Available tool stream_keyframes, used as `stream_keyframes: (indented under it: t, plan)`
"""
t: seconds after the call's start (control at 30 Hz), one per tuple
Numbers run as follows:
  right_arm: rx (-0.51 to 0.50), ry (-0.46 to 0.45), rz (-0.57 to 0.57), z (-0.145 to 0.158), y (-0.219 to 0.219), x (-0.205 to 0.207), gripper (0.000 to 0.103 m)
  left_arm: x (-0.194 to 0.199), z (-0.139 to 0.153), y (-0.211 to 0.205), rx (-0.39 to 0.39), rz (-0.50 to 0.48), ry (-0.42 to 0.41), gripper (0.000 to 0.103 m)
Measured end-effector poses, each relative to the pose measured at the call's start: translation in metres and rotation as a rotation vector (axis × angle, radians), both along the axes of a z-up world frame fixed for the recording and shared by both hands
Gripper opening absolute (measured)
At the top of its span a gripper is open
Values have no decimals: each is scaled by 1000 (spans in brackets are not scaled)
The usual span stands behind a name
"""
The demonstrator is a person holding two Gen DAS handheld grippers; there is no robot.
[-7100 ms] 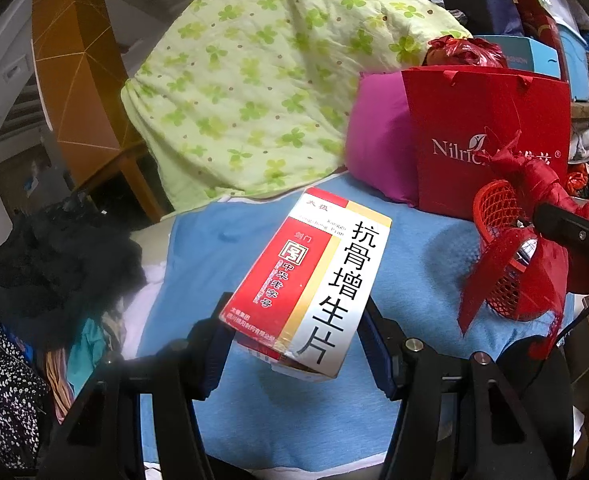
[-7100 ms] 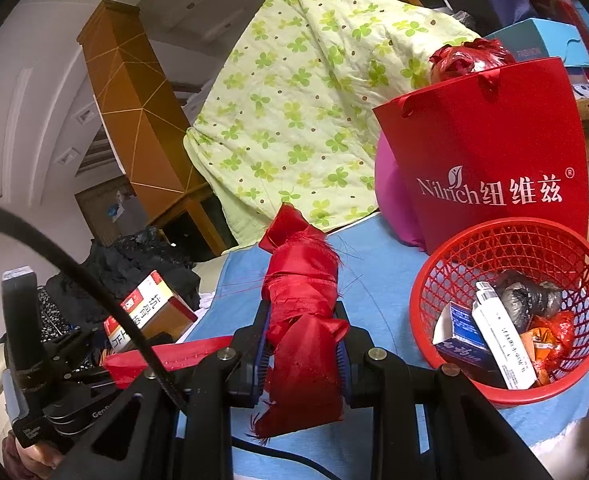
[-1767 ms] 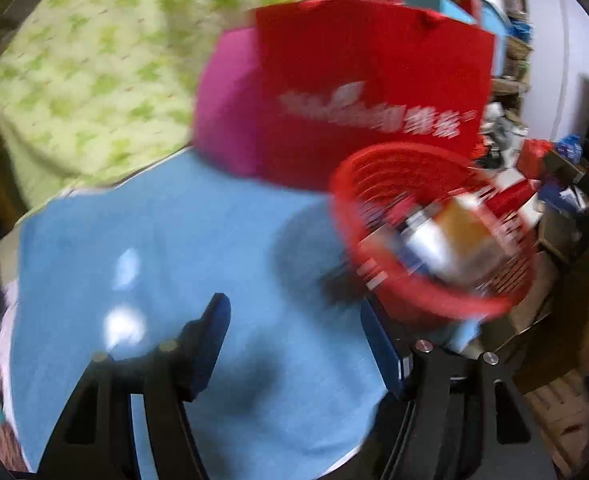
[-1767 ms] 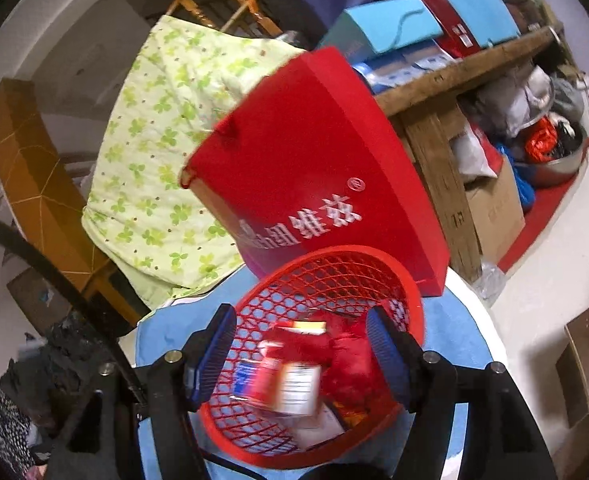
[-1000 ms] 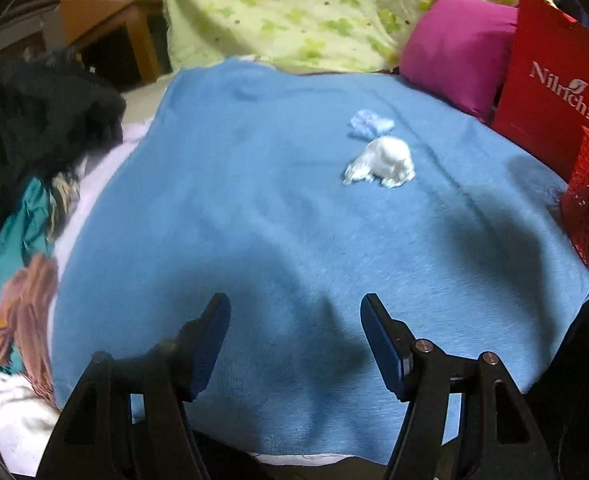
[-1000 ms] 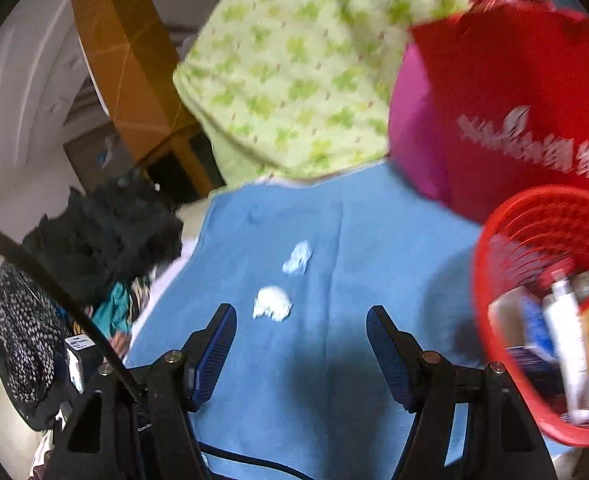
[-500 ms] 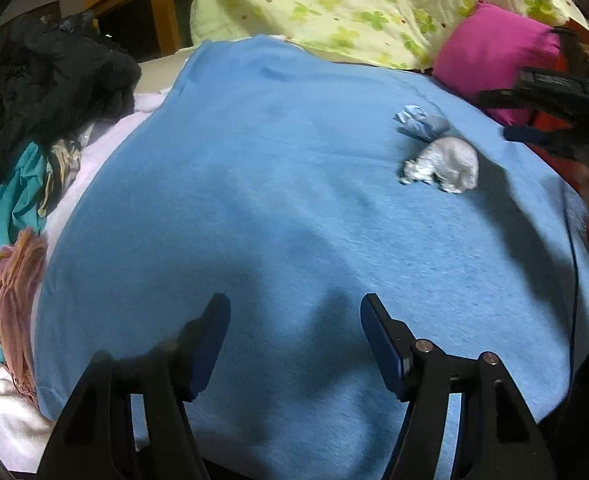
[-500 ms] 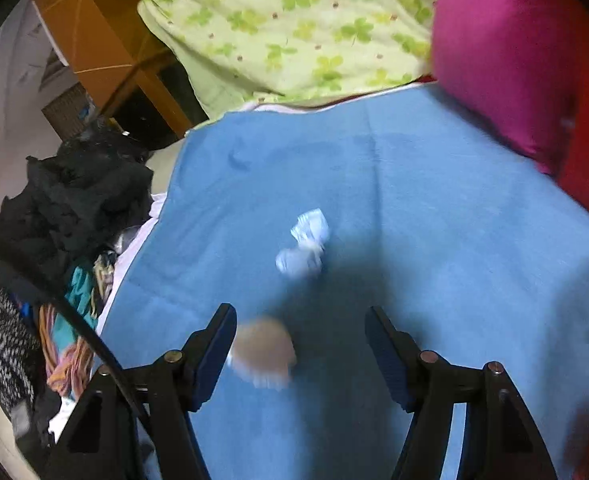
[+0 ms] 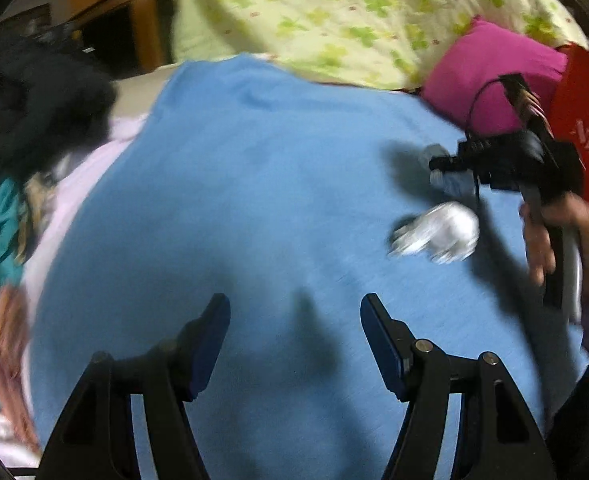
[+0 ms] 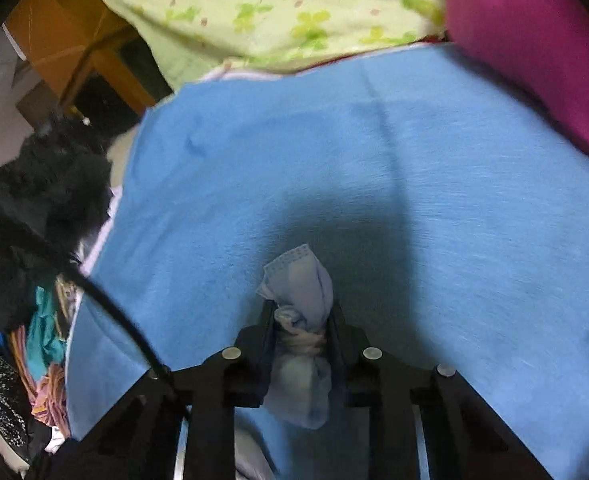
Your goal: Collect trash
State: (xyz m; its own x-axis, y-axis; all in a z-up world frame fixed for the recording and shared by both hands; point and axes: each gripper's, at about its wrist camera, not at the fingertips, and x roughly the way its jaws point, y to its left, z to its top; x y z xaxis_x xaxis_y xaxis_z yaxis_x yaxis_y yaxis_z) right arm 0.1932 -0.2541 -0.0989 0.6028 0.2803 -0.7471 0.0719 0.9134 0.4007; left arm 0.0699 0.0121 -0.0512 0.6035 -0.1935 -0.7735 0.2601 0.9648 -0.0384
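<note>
My right gripper (image 10: 300,314) is shut on a crumpled light-blue face mask (image 10: 300,292), down on the blue blanket (image 10: 414,184). In the left wrist view the right gripper (image 9: 450,168) shows at the far right with the blue mask (image 9: 454,182) in it, held by a hand. A crumpled white tissue (image 9: 442,232) lies on the blanket just in front of it. My left gripper (image 9: 294,328) is open and empty over the blanket (image 9: 254,184), to the left of and nearer than the tissue.
A pink pillow (image 9: 490,72) and a red paper bag (image 9: 586,120) stand at the back right. A green floral quilt (image 9: 334,12) lies behind. Dark and coloured clothes (image 9: 26,120) pile at the blanket's left edge.
My right gripper has come down and closed on the blue mask. My left gripper has moved a little closer to the tissue and stays open.
</note>
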Motion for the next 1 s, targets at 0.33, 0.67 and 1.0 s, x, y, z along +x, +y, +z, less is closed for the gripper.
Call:
stream_keyframes:
  t: [0.33, 0.67, 1.0]
  plan:
    - [-82, -111, -7, 34, -24, -138, 26, 64, -11, -106, -152, -182, 121, 76]
    - [-52, -159, -32, 44, -27, -211, 26, 50, -15, -111, -126, -86, 158, 36]
    - [-31, -333, -70, 112, -29, -275, 26, -48, 103, -111, 41, -6, -180, 36]
